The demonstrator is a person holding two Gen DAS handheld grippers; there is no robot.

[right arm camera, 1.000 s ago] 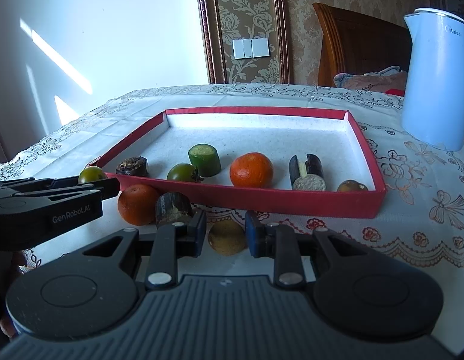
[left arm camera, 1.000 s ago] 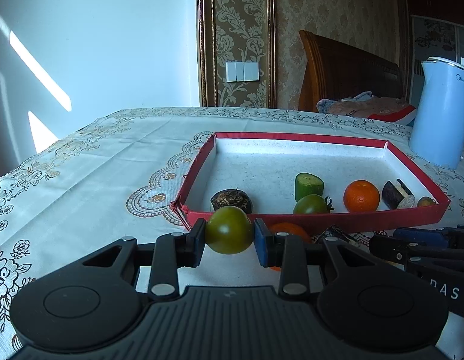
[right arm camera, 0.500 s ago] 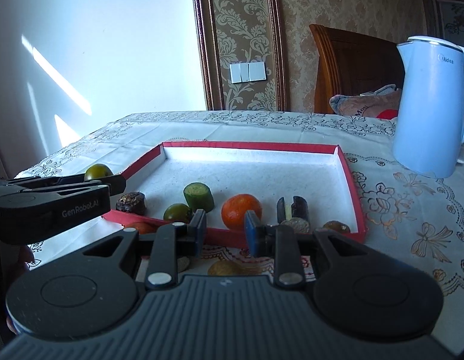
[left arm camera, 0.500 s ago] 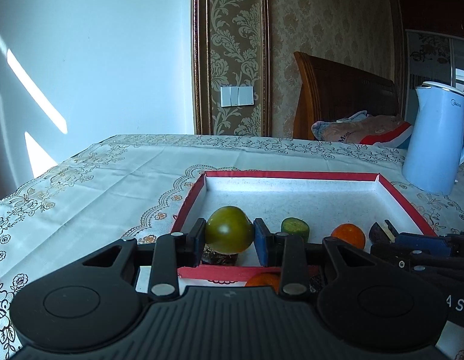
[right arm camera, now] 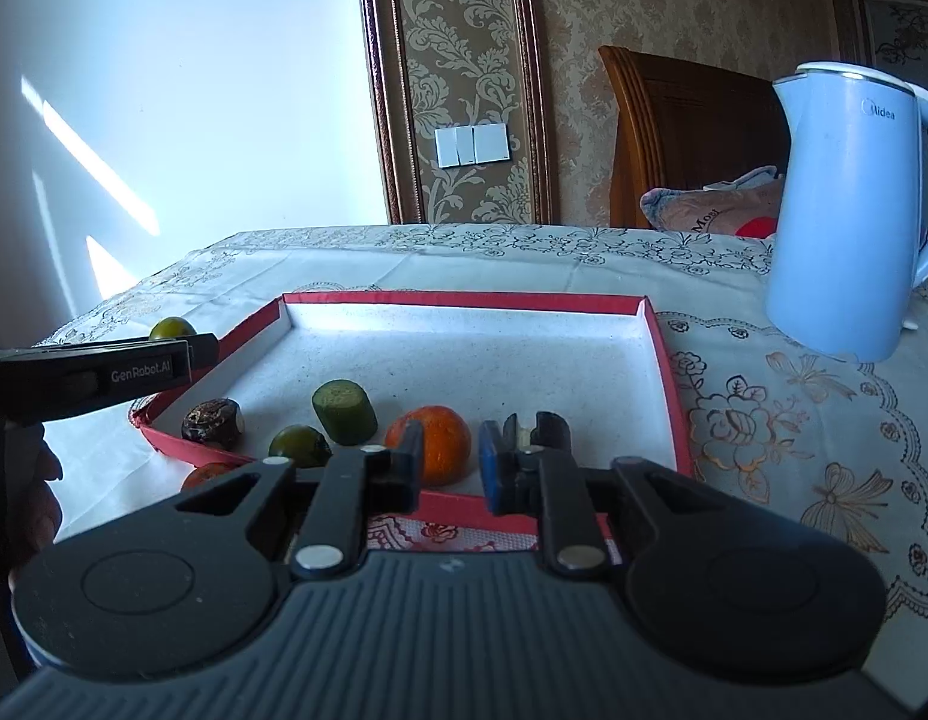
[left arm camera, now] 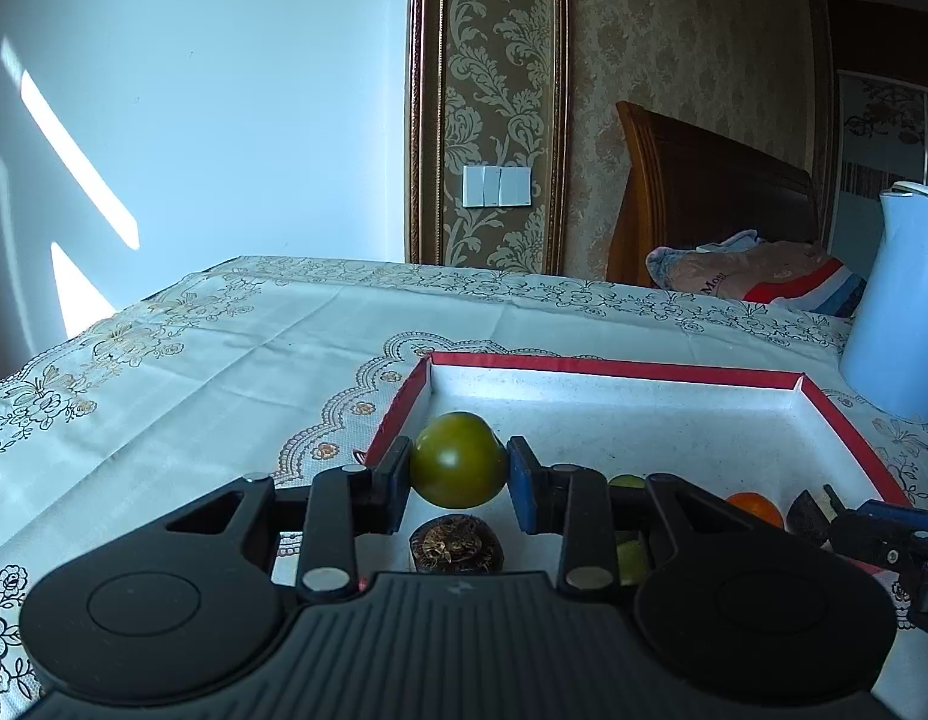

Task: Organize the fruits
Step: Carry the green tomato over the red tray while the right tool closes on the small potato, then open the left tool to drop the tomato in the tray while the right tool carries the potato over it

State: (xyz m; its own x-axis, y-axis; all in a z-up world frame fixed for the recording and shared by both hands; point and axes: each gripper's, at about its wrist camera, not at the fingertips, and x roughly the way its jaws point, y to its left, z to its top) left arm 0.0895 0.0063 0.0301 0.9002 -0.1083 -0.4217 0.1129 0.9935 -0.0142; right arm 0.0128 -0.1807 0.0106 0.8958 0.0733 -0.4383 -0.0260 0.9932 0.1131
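One green tomato (left arm camera: pixel 458 459) sits clenched between my left gripper (left arm camera: pixel 458 474) fingers, held above the near-left corner of the red tray (left arm camera: pixel 613 366). I should carry it past the dark fruit (left arm camera: pixel 456 543) to bare tray floor, lower until it nearly touches, then release gently so it cannot roll. My right gripper (right arm camera: pixel 450 468) hangs parted, holding nothing, over the tray's near rim.

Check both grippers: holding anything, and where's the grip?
Left hand-held gripper clamps the green tomato across its sides, a pad on each. Right hand-held gripper is open and holds nothing.
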